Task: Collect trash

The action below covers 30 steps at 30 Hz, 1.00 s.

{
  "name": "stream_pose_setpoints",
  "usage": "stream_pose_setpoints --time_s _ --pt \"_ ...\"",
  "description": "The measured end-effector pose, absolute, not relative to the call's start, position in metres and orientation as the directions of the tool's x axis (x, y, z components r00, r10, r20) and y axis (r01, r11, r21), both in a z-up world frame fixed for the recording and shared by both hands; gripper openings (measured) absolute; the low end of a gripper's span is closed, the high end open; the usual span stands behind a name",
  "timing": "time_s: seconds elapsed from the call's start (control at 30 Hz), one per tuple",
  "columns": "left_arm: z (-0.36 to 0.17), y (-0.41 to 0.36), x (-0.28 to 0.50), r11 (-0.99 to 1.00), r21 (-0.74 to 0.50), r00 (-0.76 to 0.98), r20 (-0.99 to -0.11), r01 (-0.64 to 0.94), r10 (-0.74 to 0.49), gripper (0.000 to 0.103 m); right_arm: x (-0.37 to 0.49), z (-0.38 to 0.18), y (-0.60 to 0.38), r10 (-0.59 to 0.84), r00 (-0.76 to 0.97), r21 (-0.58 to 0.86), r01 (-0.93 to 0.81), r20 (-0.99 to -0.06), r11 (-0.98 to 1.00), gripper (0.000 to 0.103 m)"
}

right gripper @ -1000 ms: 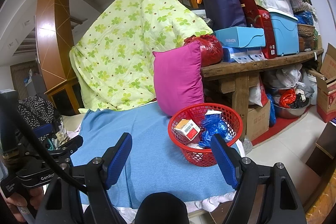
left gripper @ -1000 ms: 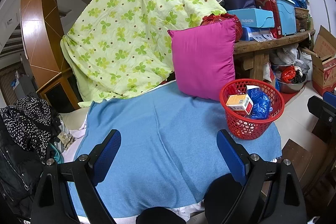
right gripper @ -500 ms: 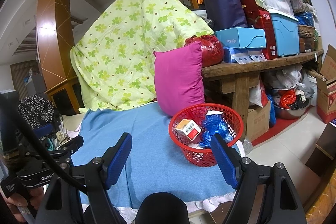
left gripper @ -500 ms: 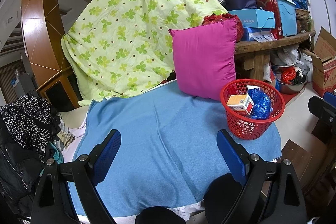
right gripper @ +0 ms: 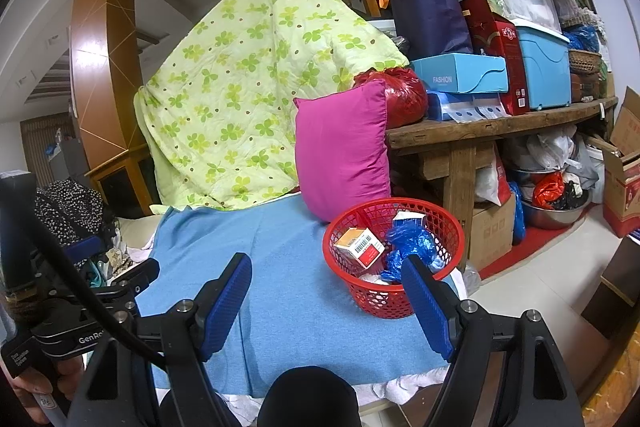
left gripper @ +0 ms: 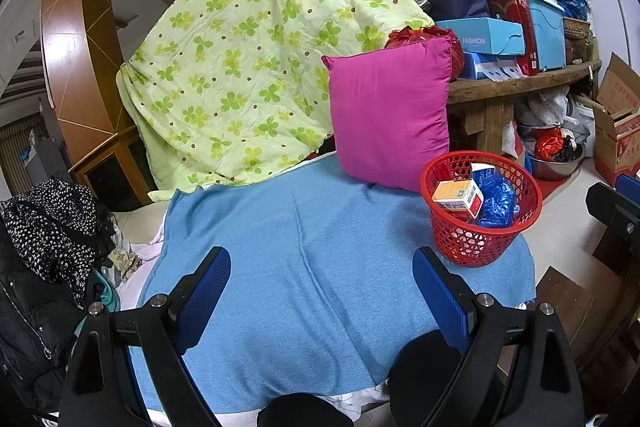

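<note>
A red mesh basket point(left gripper: 524, 223) point(right gripper: 352, 287) stands on the blue cloth point(left gripper: 320, 247) point(right gripper: 288, 283) at its right end. It holds a small orange-and-white box point(left gripper: 458, 197) point(right gripper: 358, 247), a crumpled blue plastic bag point(left gripper: 498, 201) point(right gripper: 410, 247) and a white carton point(right gripper: 408, 217). My left gripper point(left gripper: 322, 285) is open and empty above the cloth, left of the basket. My right gripper point(right gripper: 326, 297) is open and empty, its right finger in front of the basket. The left gripper's body also shows in the right wrist view point(right gripper: 80, 311).
A pink pillow point(left gripper: 390, 115) leans behind the basket against a green floral quilt point(left gripper: 248, 75). A wooden bench point(right gripper: 500, 131) at right carries boxes and bags, with clutter under it. Dark clothes point(left gripper: 44, 227) lie at left. Tiled floor point(right gripper: 540, 291) is at right.
</note>
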<state>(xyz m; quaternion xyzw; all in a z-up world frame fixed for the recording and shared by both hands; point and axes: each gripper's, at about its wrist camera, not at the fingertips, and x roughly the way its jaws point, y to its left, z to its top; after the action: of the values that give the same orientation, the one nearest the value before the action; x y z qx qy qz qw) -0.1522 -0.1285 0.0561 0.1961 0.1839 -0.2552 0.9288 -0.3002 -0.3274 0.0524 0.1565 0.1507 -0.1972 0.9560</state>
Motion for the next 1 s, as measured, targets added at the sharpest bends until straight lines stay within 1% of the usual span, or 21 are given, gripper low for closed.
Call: stream_pose_setpoints --time_s 1.0 --pt "0.0620 -0.1310 -0.1521 0.797 0.269 0.806 -0.437 0.541 -0.399 0.093 -0.2986 0.0591 -0.3257 -0.352 0.871 0.239 0.443 -0.342 0.864 0.080"
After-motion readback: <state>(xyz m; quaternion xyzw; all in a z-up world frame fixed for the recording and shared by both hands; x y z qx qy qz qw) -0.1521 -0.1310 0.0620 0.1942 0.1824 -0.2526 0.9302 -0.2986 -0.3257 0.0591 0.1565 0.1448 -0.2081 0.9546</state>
